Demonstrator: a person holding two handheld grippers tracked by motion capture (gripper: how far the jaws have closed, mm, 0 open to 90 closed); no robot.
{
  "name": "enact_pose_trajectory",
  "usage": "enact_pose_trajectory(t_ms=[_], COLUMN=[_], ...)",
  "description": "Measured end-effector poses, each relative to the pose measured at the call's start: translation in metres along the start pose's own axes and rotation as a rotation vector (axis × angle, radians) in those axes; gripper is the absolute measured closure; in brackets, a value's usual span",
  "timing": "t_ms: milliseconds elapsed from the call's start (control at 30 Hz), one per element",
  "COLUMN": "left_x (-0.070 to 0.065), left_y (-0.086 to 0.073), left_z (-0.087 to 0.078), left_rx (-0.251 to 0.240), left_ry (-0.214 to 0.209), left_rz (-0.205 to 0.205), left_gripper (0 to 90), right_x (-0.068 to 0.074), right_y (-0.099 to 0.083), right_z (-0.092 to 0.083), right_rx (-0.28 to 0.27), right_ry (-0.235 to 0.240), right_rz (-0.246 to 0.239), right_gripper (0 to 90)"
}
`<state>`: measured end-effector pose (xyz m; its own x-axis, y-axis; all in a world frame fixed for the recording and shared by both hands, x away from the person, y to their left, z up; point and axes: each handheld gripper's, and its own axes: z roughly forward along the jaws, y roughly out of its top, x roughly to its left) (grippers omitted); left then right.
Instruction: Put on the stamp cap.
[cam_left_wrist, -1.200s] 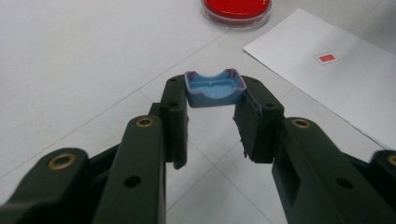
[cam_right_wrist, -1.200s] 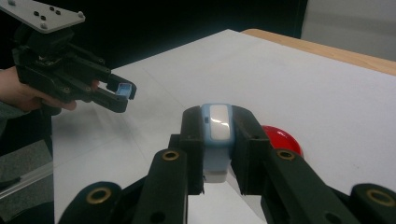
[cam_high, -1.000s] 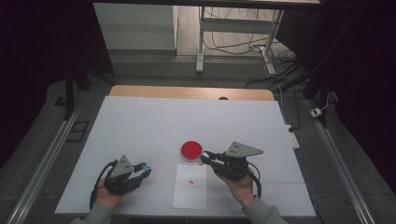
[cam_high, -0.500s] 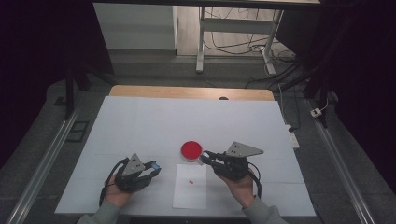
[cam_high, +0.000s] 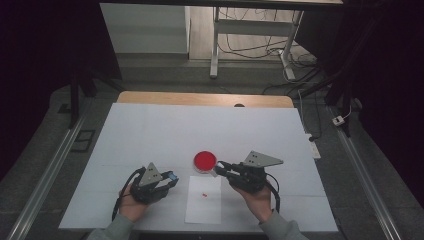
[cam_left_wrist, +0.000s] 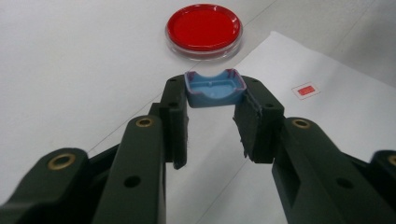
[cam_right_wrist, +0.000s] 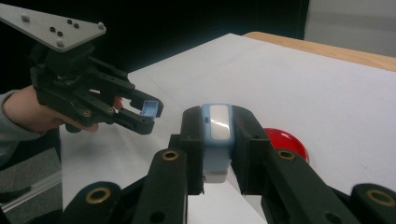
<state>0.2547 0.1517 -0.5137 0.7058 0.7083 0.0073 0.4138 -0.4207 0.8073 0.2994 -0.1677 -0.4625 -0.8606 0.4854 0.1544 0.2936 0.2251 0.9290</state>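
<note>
My right claw (cam_right_wrist: 217, 140) is clenched on a small blue device (cam_right_wrist: 216, 135), and my left claw (cam_left_wrist: 215, 100) grips its blue cap (cam_left_wrist: 215, 87), both above the counter's (cam_high: 150, 130) near edge. Both look light, stiff, slippery plastic; gripping their flat sides seems best.

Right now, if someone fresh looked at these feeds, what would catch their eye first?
Most likely the red round dish, the one bright thing on the white table, just beyond a white paper sheet. Next, each gripper grips something light blue: the left gripper is shut on a small blue cap, and the right gripper is shut on a blue and white device, its tips near the dish.
</note>
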Motion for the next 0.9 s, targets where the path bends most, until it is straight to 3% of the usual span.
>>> enact_pose_trajectory(t_ms=[900], left_x=[-0.013], left_y=[0.018], left_z=[0.026], left_rx=[0.008], left_ry=[-0.039], left_rz=[0.037], left_gripper=[65.2], right_x=[0.001], right_y=[0.000], right_z=[0.001], right_rx=[-0.003], right_ry=[-0.004], right_rz=[-0.004], right_gripper=[75.0])
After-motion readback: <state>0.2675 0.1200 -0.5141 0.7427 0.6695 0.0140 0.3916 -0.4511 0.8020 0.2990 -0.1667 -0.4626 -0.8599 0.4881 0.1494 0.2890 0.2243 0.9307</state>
